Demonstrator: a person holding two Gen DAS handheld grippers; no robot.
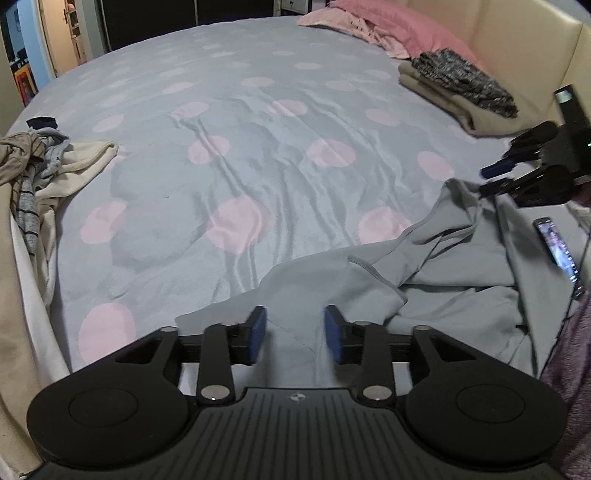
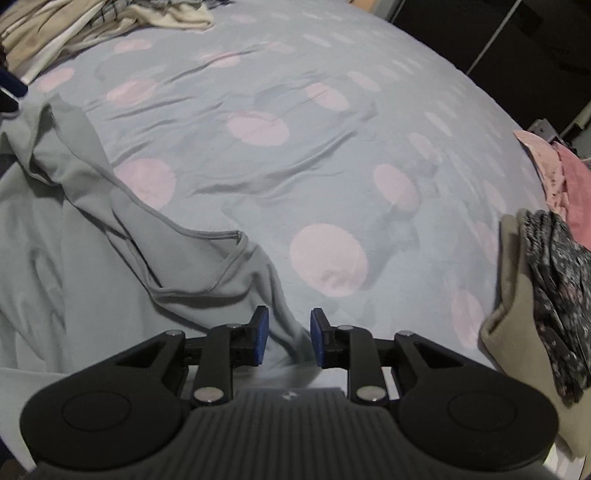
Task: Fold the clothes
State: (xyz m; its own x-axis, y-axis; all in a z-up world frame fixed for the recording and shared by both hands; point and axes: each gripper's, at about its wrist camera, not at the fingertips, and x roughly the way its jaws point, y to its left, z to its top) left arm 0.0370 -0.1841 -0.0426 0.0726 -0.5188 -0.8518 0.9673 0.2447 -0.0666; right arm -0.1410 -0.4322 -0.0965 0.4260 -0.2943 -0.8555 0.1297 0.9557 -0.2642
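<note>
here, both grippers' fingers apart, level

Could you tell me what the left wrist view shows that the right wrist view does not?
Only the left wrist view shows a lit phone lying at the right, the doorway at far left, and the right gripper seen from outside.

Only the right wrist view shows the right gripper's own open fingers over a fold of the grey garment.

Both show the grey garment, the spotted bedspread, the unfolded clothes pile, the folded stack and the pink pillow.
</note>
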